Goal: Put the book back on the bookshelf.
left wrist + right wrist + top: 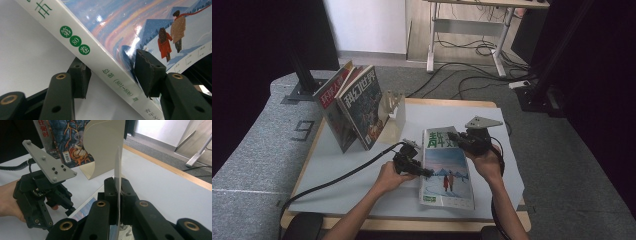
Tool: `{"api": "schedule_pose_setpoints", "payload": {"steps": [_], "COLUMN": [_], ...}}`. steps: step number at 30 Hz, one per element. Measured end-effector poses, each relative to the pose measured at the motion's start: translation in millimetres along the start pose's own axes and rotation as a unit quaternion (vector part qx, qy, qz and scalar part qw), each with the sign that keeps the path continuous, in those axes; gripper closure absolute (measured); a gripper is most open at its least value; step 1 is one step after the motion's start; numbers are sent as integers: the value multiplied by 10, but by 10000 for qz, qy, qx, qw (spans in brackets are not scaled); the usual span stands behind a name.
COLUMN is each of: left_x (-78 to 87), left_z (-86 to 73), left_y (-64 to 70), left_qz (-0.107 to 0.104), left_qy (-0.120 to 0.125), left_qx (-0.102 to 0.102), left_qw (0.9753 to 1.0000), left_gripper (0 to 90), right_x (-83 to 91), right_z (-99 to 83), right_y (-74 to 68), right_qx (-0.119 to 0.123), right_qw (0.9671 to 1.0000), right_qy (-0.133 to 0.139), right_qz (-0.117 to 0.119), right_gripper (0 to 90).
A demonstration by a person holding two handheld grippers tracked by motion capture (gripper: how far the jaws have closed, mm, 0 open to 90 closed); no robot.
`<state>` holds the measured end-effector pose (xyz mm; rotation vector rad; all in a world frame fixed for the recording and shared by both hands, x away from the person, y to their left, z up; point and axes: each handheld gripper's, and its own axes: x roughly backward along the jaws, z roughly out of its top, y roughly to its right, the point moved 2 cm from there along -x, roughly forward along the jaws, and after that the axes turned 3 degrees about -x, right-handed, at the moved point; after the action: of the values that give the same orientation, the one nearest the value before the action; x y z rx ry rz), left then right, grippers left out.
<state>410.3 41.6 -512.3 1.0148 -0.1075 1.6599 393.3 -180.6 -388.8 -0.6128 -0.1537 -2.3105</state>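
Observation:
A thick magazine [447, 170] with a snowy cover and a white spine [82, 47] lies on the white table mat [362, 165]. My left gripper [427, 173] is at its left edge. In the left gripper view the left gripper [112, 67] has one pad on the cover and the other against the far side of the spine, so it is shut across the magazine's thickness. My right gripper [453, 136] is at the magazine's top edge. Seen along its jaws, the right gripper [117, 185] is shut on a thin sheet of the magazine [119, 162], seen edge-on.
Several magazines [357, 105] stand leaning at the back left, with a cream bookend [394, 102] beside them. The same bookend [105, 150] rises just beyond the right jaws, and the left gripper [70, 208] is close by. The table's wooden edge [452, 102] runs behind.

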Motion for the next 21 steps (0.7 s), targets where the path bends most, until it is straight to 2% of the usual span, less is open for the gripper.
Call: {"api": "schedule_pose_setpoints", "payload": {"steps": [9, 13, 21], "left_x": [31, 54, 84], "left_z": [5, 5, -5], "left_y": [38, 80, 140], "left_qz": [-35, -5, 66], "left_qy": [44, 93, 154], "left_qx": [-56, -282, -565], "left_qw": [10000, 9996, 9983], "left_gripper": [522, 531, 554], "right_x": [45, 65, 74], "right_z": [-2, -9, -25], "right_y": [36, 78, 147], "right_qx": [-65, -169, -320], "right_qw": [10000, 9998, 9994], "right_qy": [37, 5, -27], "right_qz": [57, 86, 89], "right_gripper": [846, 832, 808]}}
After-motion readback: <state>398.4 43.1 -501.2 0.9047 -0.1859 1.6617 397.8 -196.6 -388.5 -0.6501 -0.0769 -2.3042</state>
